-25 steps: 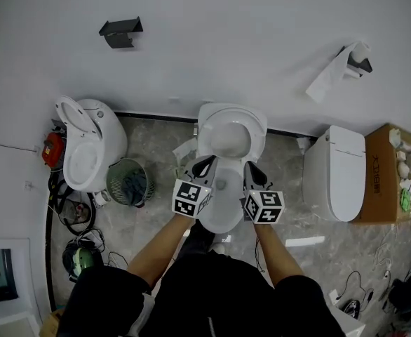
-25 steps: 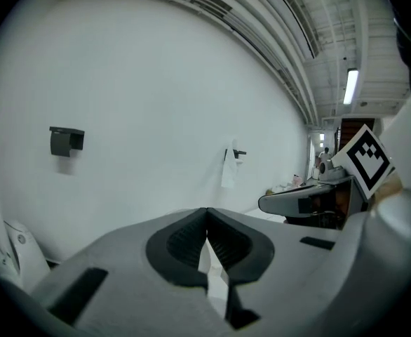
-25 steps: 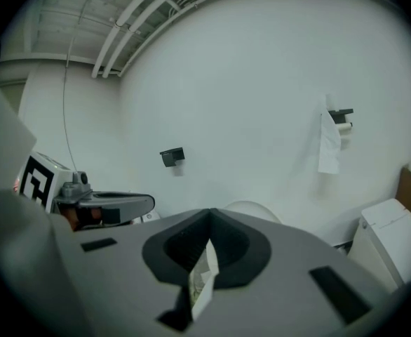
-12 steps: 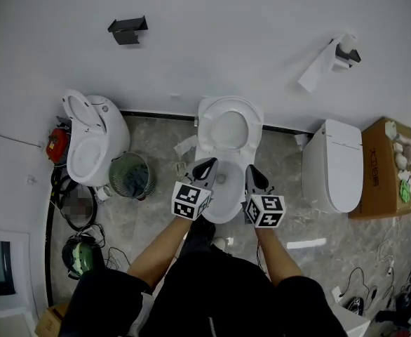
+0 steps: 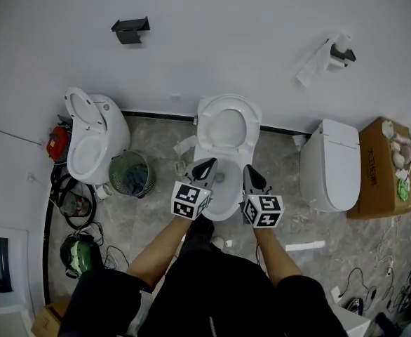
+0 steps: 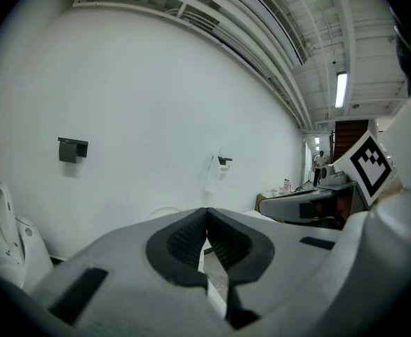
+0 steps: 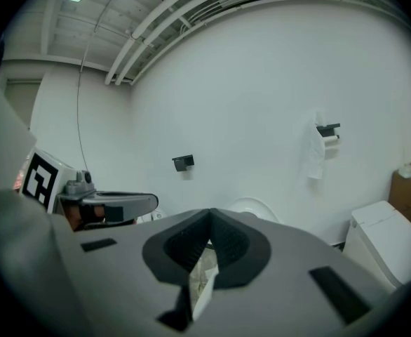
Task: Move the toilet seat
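The middle toilet's bowl (image 5: 228, 186) stands against the wall, and its white seat (image 5: 224, 124) is raised upright behind the bowl. My left gripper (image 5: 205, 165) hovers over the left front of the bowl, shut and empty. Over the right front, my right gripper (image 5: 250, 175) is shut too, with nothing in it. In the left gripper view the dark pads (image 6: 184, 242) meet, and the seat's top edge (image 6: 165, 211) shows beyond them. The right gripper view shows its closed pads (image 7: 231, 244) below the seat's arc (image 7: 252, 204).
A second toilet (image 5: 93, 146) with its lid up stands at the left beside a waste basket (image 5: 130, 177). A closed toilet (image 5: 330, 166) and a cardboard box (image 5: 377, 168) stand at the right. A paper roll holder (image 5: 335, 52) and a black bracket (image 5: 130, 29) hang on the wall. Cables lie on the floor.
The head view has drifted a little, so the toilet sits slightly higher in the picture. Both grippers stay shut over the bowl's front, hardly moved.
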